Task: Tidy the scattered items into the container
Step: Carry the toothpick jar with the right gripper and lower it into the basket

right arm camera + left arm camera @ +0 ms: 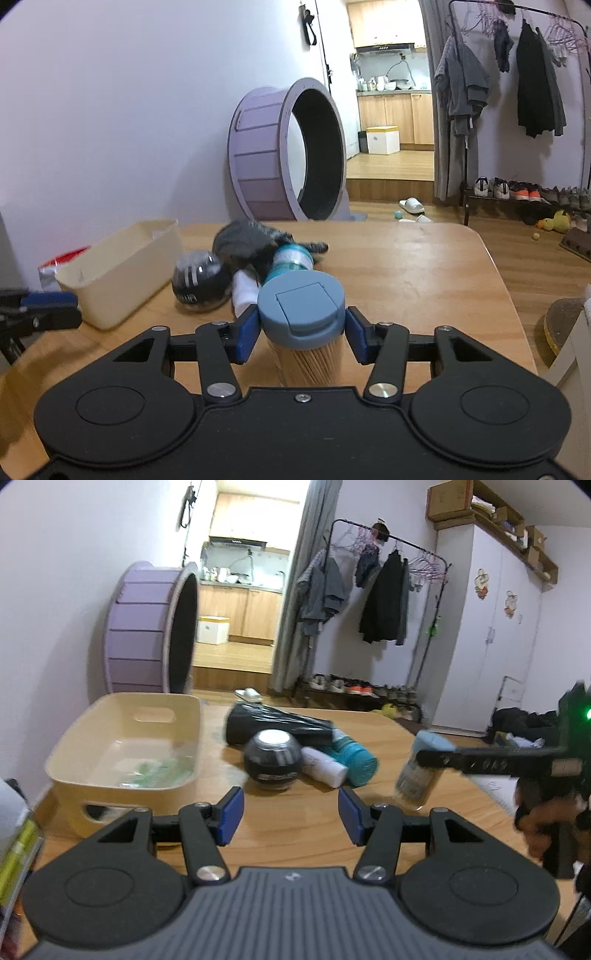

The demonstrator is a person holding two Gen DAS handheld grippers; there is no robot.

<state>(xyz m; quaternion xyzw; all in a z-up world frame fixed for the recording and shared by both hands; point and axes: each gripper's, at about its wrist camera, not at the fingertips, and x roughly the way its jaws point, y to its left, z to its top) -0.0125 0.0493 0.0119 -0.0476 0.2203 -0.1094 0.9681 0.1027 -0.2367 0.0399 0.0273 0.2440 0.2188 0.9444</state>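
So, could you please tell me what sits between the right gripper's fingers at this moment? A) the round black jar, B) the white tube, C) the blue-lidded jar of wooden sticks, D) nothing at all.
C: in the right wrist view the right gripper has its blue pads on either side of the lid of the blue-lidded jar of wooden sticks, while the round black jar and white tube lie on the table.

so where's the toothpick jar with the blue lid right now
The toothpick jar sits between the right gripper pads, right of the black ball.
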